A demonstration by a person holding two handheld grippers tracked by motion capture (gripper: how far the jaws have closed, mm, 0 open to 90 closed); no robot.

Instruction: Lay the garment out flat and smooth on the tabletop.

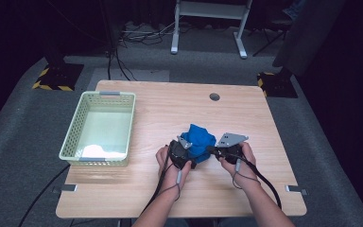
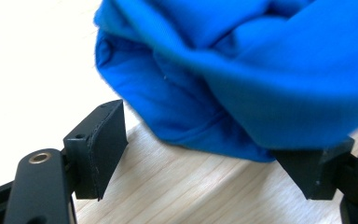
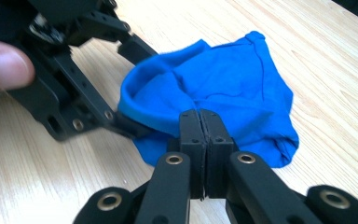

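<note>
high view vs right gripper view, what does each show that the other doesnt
The high view alone: the pale green perforated plastic basket, the person's forearms, and the grey carpet floor. The right gripper view alone: the right gripper with jaws pressed shut on the cloth's edge. Shared: the crumpled blue fabric cloth, the left gripper with jaws apart around it, and the light wooden table.

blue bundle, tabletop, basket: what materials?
Blue bundle: soft woven or knit fabric, matte; it folds and creases and shows stitched seams. Tabletop: light wood or wood-look laminate, smooth, straight grain lines; which one is unclear. Basket: pale green moulded plastic by the look, rigid perforated walls, faint sheen.
</note>
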